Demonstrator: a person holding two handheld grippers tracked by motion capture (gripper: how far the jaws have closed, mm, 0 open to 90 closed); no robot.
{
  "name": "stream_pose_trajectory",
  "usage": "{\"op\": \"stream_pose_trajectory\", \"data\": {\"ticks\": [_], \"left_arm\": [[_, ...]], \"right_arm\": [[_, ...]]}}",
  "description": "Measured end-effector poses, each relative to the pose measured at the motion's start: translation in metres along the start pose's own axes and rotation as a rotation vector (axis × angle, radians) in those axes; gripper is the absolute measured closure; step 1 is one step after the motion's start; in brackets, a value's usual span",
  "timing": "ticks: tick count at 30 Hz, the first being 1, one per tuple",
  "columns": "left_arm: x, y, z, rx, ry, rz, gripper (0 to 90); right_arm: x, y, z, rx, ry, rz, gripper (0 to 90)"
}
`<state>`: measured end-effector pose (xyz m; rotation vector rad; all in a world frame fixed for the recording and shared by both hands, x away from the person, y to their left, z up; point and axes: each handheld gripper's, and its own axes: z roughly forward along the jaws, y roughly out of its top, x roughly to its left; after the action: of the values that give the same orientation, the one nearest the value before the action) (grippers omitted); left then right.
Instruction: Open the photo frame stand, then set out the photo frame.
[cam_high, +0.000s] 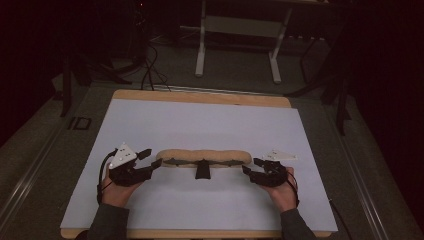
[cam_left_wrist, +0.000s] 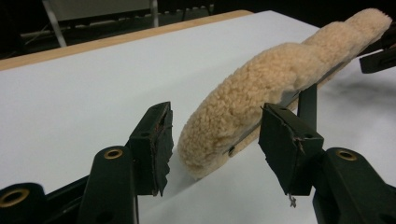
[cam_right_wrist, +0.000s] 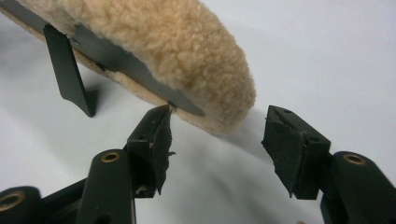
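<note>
A long tan fleece pad (cam_high: 202, 156) lies across the middle of the white sheet, with a black strip along its near edge and a short black tab (cam_high: 202, 171) sticking out toward me. My left gripper (cam_high: 151, 162) is open at the pad's left end. In the left gripper view that end of the pad (cam_left_wrist: 261, 88) sits between the spread jaws of this gripper (cam_left_wrist: 217, 140), touching neither pad. My right gripper (cam_high: 250, 166) is open at the right end. In the right gripper view the fleece (cam_right_wrist: 177, 42) lies just ahead of this gripper (cam_right_wrist: 217, 135), the left fingertip (cam_right_wrist: 156, 128) close to the black strip.
The white sheet (cam_high: 200, 120) covers a wooden table whose edge (cam_high: 200, 97) shows at the back. Beyond it stand a white-legged frame (cam_high: 237, 30) and dark stands, with cables (cam_high: 150, 70) on the floor. The other gripper (cam_left_wrist: 378, 56) shows at the pad's far end.
</note>
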<state>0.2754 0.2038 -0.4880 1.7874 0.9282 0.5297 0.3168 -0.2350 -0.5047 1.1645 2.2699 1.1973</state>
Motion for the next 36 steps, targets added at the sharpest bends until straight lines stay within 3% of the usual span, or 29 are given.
{"op": "stream_pose_trajectory", "data": {"ticks": [5,9,14,18,26,36], "left_arm": [[0.002,0.001,-0.003,-0.016,-0.015,-0.011,44.7],[0.005,0.002,-0.006,-0.039,-0.040,-0.049,44.7],[0.004,0.005,-0.007,-0.047,-0.043,-0.055,43.5],[0.005,0.007,-0.008,-0.048,-0.023,-0.056,43.7],[0.011,0.007,-0.011,-0.070,-0.024,-0.099,48.1],[0.016,0.006,-0.010,-0.050,-0.009,-0.107,57.9]], "right_arm": [[0.000,0.000,-0.001,0.020,0.006,-0.002,39.1],[0.003,-0.001,0.000,0.041,0.009,-0.020,39.2],[0.006,-0.001,0.001,0.059,0.014,-0.039,40.0],[0.007,-0.001,0.001,0.078,0.011,-0.045,42.3],[0.009,-0.002,-0.001,0.093,0.032,-0.057,47.5],[0.008,-0.001,-0.003,0.100,0.079,-0.025,50.9]]}}
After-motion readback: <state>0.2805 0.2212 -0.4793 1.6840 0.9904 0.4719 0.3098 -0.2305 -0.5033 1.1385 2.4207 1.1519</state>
